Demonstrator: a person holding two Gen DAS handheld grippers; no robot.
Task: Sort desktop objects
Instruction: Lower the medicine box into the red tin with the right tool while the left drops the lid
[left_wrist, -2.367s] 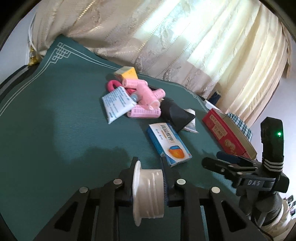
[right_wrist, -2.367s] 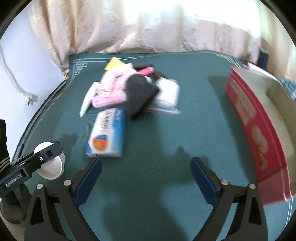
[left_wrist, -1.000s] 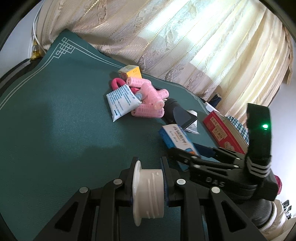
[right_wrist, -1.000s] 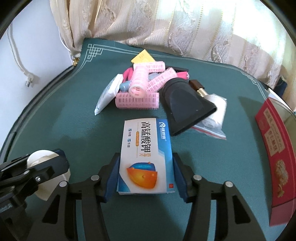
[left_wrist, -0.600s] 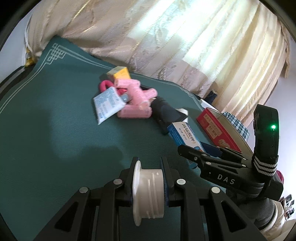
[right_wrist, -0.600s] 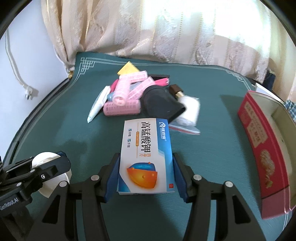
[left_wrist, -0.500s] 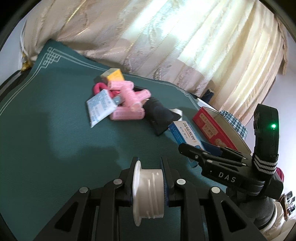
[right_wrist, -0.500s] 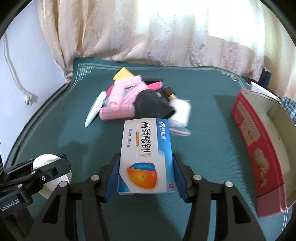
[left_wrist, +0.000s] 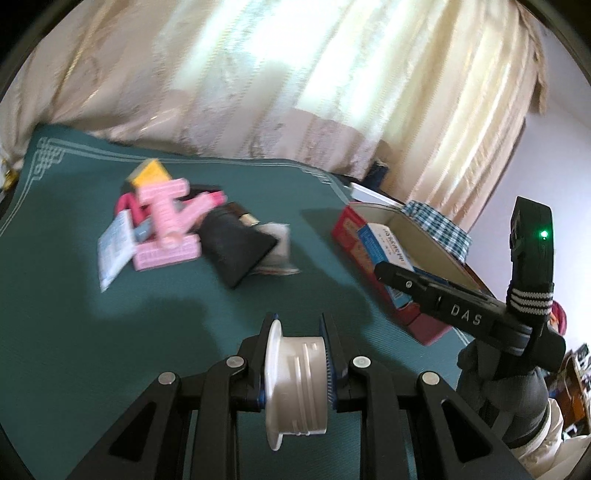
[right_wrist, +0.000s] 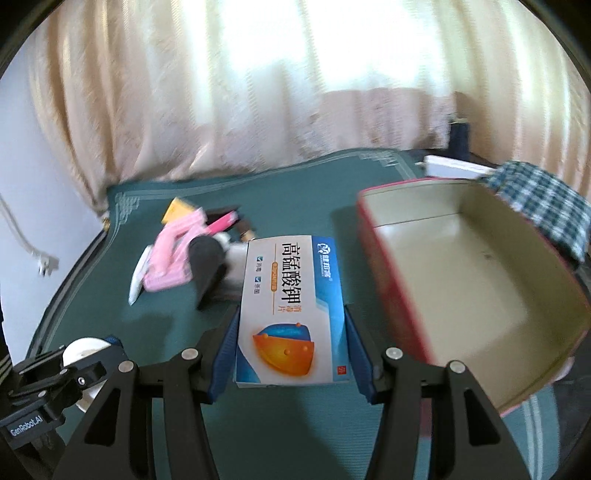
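Observation:
My left gripper (left_wrist: 295, 328) is shut on a white plastic spool (left_wrist: 297, 384), held above the green mat. In the right wrist view my right gripper (right_wrist: 291, 321) is shut on a blue and white medicine box (right_wrist: 290, 314), carried in the air just left of the open red box (right_wrist: 476, 302). From the left wrist view the medicine box (left_wrist: 384, 245) and right gripper (left_wrist: 402, 284) hang over the red box (left_wrist: 373, 254) at the right. The left gripper with the spool (right_wrist: 83, 350) shows at the lower left of the right wrist view.
A pile on the green mat (left_wrist: 74, 332) holds pink hair rollers (left_wrist: 168, 225), a white sachet (left_wrist: 112, 254), a yellow box (left_wrist: 149, 173), a black pouch (left_wrist: 236, 251) and a white roll (right_wrist: 232, 258). A checked cloth (right_wrist: 543, 199) lies behind the red box. Curtains hang behind the table.
Both grippers have swung right and risen a little, each keeping its load. The medicine box has come off the mat to beside the red box. The pile has slid left in both views.

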